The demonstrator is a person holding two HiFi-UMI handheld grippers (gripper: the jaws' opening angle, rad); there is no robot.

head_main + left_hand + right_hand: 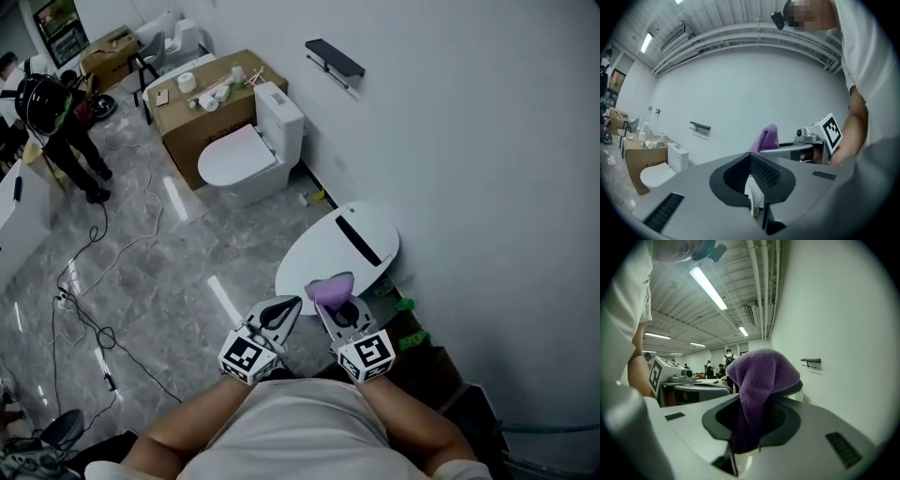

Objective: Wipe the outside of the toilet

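One purple cloth [759, 376] sits pinched in the right tongs [333, 305].

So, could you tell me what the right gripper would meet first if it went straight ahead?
Probably the white wall: the right gripper, shut on the cloth, seems to point level over the toilet lid, though depth is unclear.

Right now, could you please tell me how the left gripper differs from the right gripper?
The right gripper is shut on a purple cloth; the left gripper is shut and empty. In the head view, the right gripper overlaps the near toilet's lid, the left gripper lies over the floor. Both point forward, side by side.
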